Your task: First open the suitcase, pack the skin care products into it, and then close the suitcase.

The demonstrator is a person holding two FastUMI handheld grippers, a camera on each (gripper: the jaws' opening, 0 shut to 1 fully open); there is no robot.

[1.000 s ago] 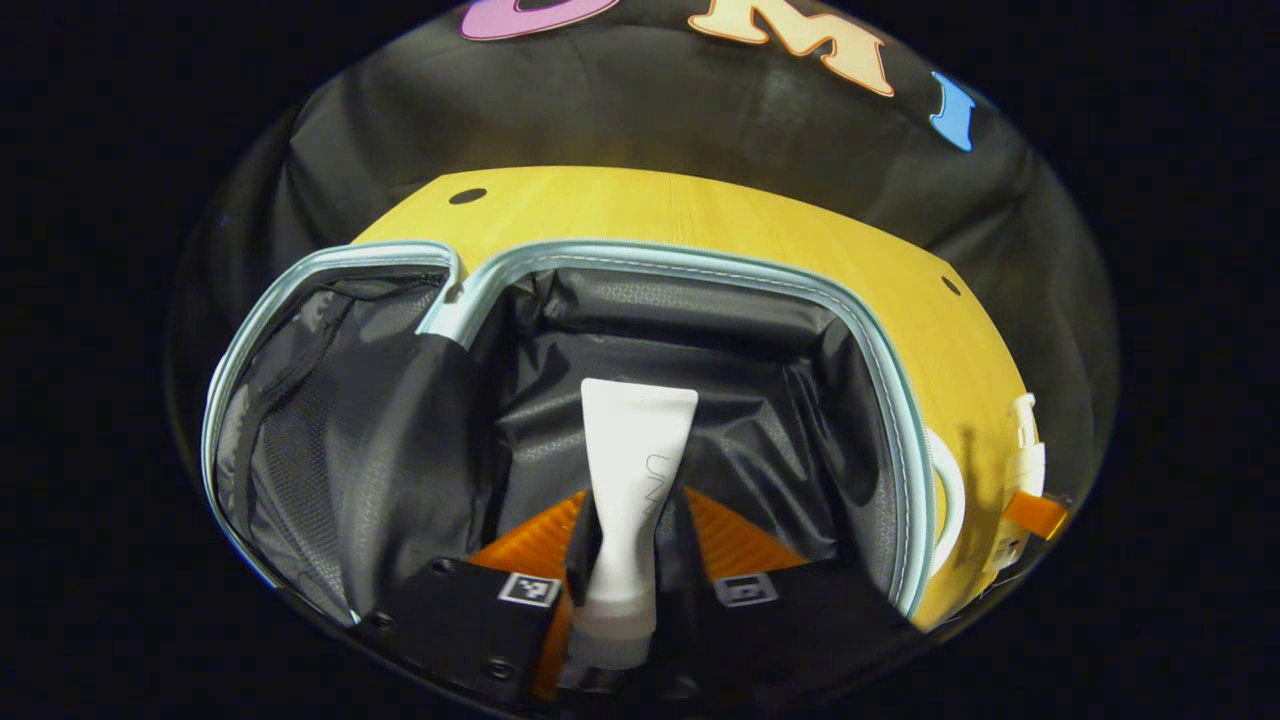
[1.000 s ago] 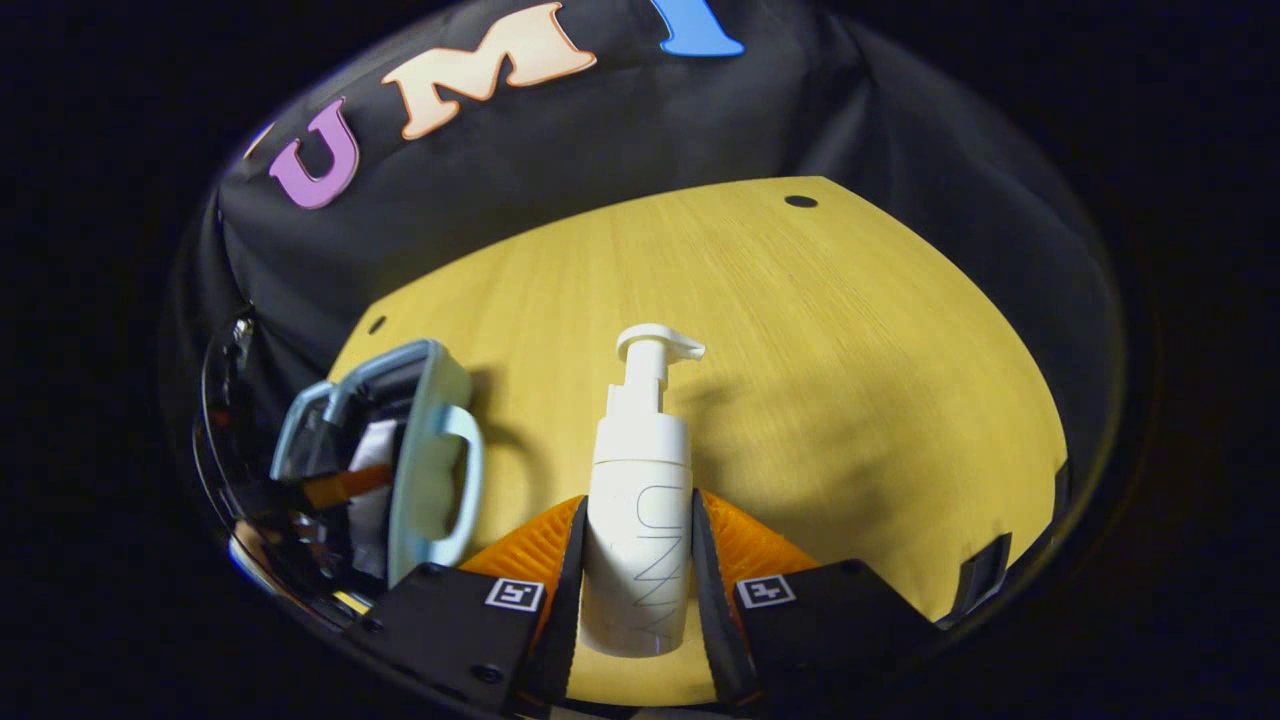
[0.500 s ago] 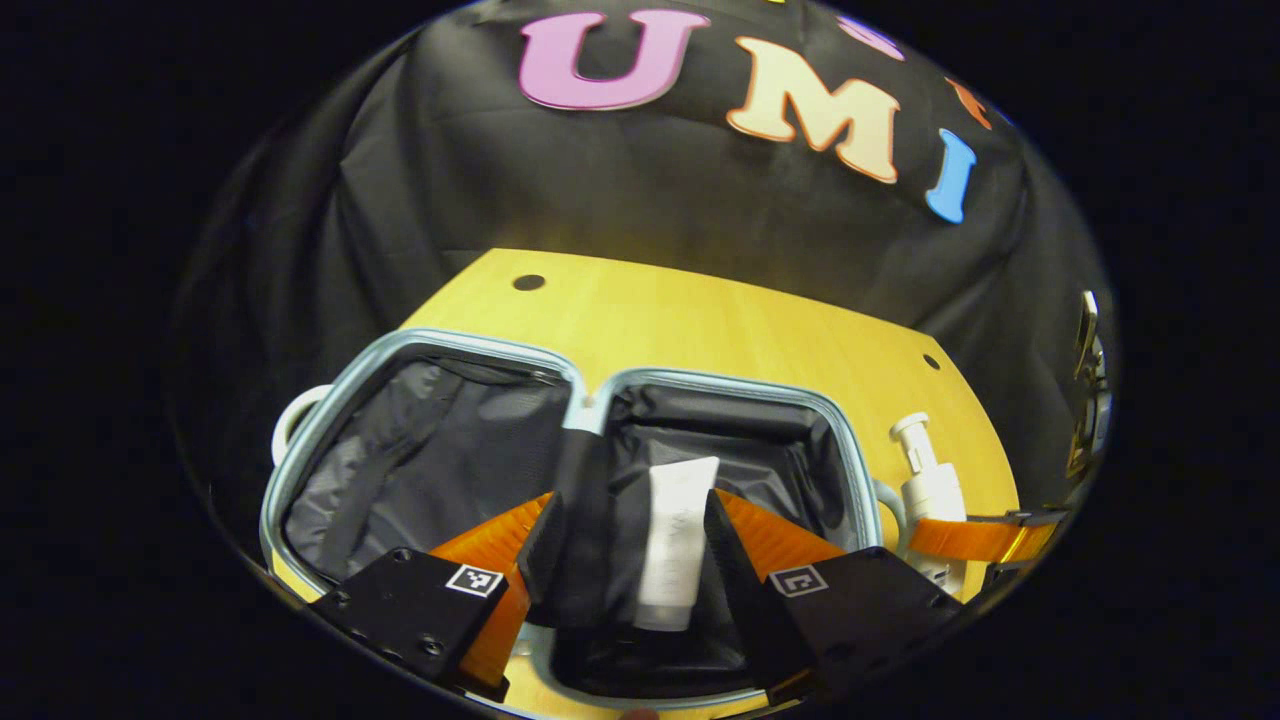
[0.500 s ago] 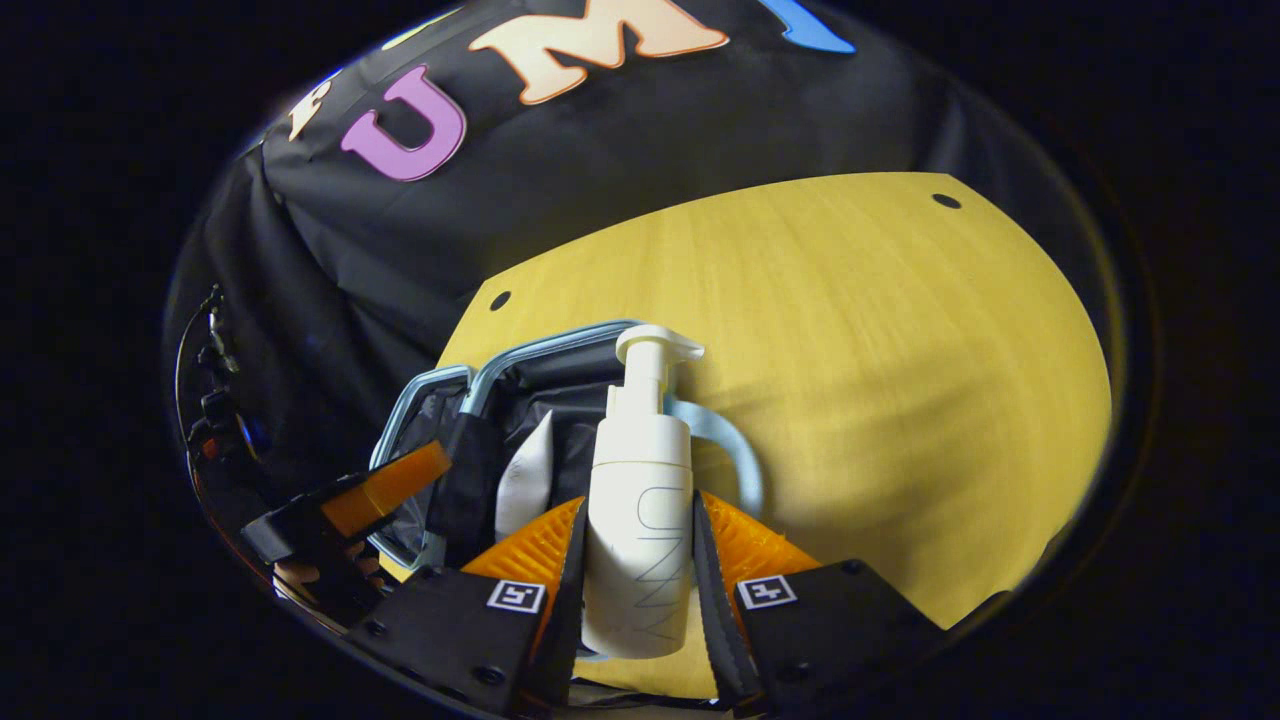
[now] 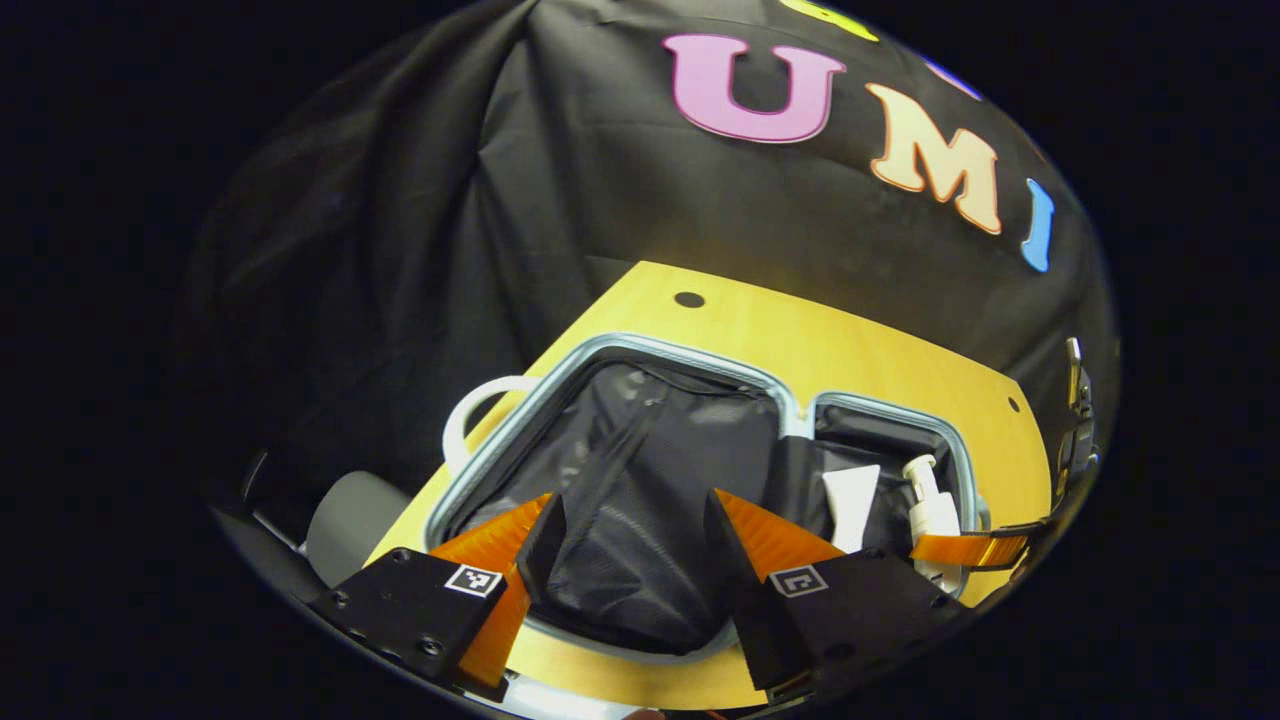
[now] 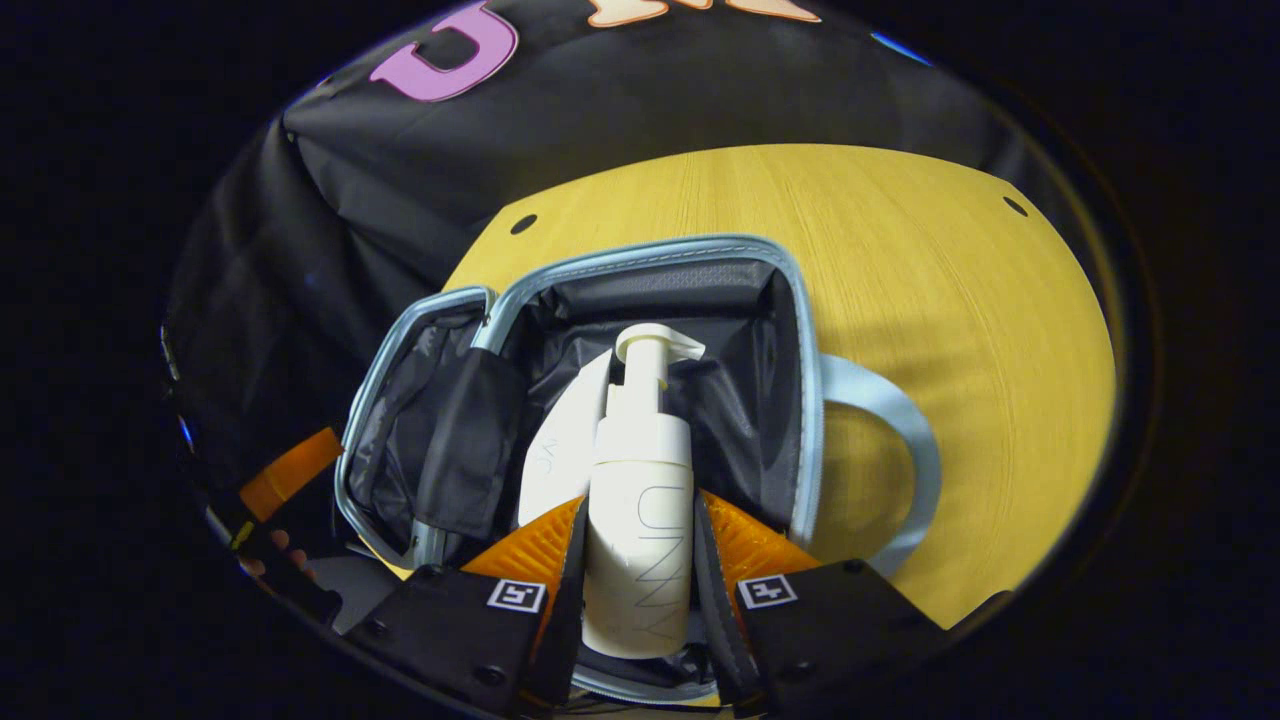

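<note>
The suitcase lies open on the tabletop, both halves lined in dark fabric. The right gripper has its jaws closed on the lower body of a pump bottle, held upright over the suitcase's right half. A tube already lies inside that half, just beside the bottle. The left gripper hovers over the suitcase's left half with jaws well apart and nothing between them.

The bottle looks like rigid, smooth plastic: light, not fragile, but likely to slip if the squeeze is loose. Its straight body is the right place to hold; the thin pump head would probably twist or press down. The tube seems soft and squashy, best taken across its flat middle. The suitcase's rim looks stiff enough to push shut.
</note>
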